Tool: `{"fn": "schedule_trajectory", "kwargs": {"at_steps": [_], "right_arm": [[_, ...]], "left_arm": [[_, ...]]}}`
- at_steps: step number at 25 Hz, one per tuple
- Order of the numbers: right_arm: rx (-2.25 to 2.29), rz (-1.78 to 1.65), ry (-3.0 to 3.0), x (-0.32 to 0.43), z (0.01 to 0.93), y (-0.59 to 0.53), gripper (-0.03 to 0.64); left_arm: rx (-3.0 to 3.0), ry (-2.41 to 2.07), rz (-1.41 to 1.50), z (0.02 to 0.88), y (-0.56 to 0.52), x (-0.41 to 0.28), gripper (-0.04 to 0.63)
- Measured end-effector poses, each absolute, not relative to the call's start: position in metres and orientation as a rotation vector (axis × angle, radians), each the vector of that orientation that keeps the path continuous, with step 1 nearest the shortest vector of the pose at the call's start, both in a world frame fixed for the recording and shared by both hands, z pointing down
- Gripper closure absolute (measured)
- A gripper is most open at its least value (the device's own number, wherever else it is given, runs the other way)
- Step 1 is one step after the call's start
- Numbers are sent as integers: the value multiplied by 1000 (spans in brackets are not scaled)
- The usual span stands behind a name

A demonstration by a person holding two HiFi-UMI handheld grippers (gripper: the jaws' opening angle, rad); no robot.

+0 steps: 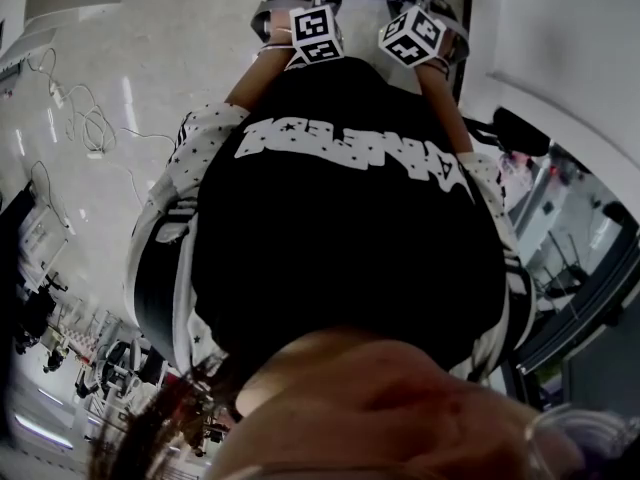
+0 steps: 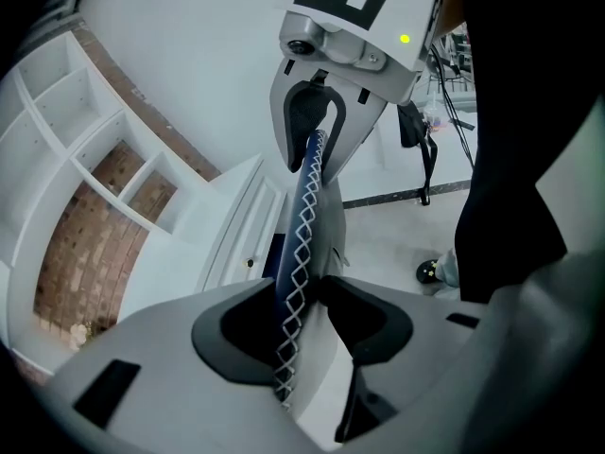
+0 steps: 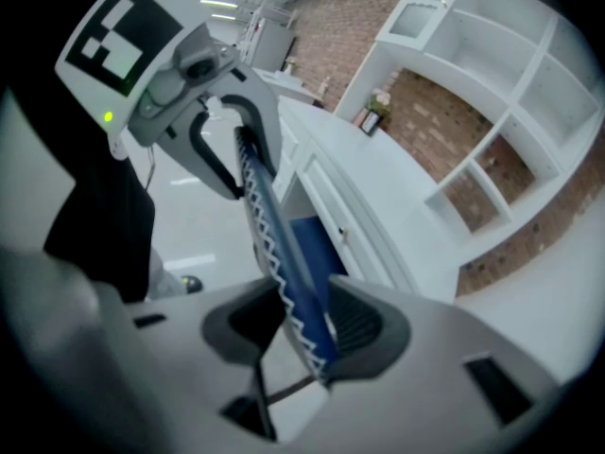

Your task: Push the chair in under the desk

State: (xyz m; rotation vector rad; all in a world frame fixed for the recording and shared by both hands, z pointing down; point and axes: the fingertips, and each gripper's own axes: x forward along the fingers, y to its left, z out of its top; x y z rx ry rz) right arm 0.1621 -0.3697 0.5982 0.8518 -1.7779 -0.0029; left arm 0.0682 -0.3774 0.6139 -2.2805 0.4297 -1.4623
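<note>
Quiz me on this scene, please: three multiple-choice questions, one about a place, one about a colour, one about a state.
1. Where are the left gripper and right gripper? A at the chair back's edge; B on a desk drawer; C on the shelves.
2. The stitching on that edge is: A red; B white; C yellow.
3. The right gripper's jaws are: A empty; B holding a cup; C closed on the chair back.
Answers: A, each gripper view shows that edge between its jaws; B, white zigzag on blue; C, both pads press the edge.
</note>
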Motion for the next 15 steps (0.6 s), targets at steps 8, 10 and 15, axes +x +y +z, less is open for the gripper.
{"fn": "schedule_trajectory", "kwargs": {"at_steps": [8,10,15], "right_arm": [[840,-3,-1784,155,601,-375,462],[845,-10,-1785,154,601,-380,462],[853,-28,-1783,155,599,-391,462]], "left_arm": [[-2281,441,-1468,617,-383,61,391],[-2281,441,-1470,617,-387,59,391],[-2318,437,-1493,616,-397,59,382]]}}
